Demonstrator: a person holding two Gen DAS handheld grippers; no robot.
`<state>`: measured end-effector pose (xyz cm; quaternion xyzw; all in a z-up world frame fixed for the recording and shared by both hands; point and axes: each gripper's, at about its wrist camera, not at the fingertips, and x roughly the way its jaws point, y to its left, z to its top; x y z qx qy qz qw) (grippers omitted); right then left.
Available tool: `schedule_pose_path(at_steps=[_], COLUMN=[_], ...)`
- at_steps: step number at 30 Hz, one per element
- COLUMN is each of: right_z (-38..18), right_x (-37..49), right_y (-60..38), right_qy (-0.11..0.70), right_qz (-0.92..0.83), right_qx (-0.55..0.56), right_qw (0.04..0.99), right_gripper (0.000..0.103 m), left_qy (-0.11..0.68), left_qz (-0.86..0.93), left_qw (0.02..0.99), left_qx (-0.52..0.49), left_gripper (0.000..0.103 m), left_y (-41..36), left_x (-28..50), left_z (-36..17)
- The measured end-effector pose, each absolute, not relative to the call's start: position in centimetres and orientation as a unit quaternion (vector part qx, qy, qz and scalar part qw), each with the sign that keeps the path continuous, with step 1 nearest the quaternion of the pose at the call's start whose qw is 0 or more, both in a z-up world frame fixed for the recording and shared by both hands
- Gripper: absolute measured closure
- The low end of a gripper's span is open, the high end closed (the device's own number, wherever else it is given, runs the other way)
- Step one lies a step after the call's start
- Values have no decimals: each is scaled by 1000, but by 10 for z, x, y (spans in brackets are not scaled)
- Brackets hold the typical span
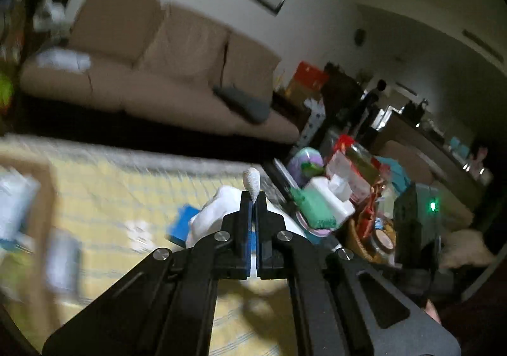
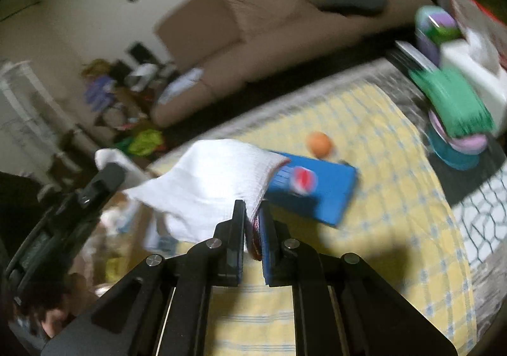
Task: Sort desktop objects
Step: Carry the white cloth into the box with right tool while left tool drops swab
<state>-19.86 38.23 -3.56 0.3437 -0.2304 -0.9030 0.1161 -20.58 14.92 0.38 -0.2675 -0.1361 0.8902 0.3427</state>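
Clearly both grippers share one load: the white knitted work glove is stretched in the air between them, above the yellow checked cloth that covers the desk. The right gripper has its fingers closed on the glove's red-edged cuff, and the left gripper has its fingers closed on one knitted fingertip, which pokes up past the tips in the left wrist view. That second hold looks thin to me, so a pull apart by either hand could draw the fingertip out and leave the glove swinging from the cuff alone. Both views are blurred, which suggests fast motion, and a quick swing would make such a slip more likely. Under the hanging glove lies a flat blue box with a red, white and blue round logo, with a small orange ball just beyond it; a low pass could catch the box or set the ball rolling. On the right side of the desk stands a crowded pile, a green cloth on stacked pastel bowls beside a white tissue box, and that leaves little free room there. A beige sofa stands behind the desk.
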Motion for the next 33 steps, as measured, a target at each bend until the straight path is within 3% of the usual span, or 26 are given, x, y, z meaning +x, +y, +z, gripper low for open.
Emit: schedule_pose_path(at_steps=[8,13,19,26,33], right_z=[25,18,16,-44,-44], right_x=[-178,-194,-266,-279,-286], right_y=[244,188,79,49,96], right_qy=[-112,-78,-42,-28,-56], right_qz=[-914,-908,-910,-889,-902], right_qx=[279,294,297,354,343], right_qw=[274,289,287,290,257], right_gripper=[93,93,93,93,91], left_qy=[-93,-98,-137,-182,-210], left_qz=[934,960,961,916,906], left_qw=[261,174,83,93,241], left_qx=[-224,-197,-226,-347,-277], left_gripper=[101,101,101,101,101], left_y=[28,-45,-128,-151,-119], left_x=[-165,-177,-211,-268,-236], left_z=[48,60,26,-43,-3])
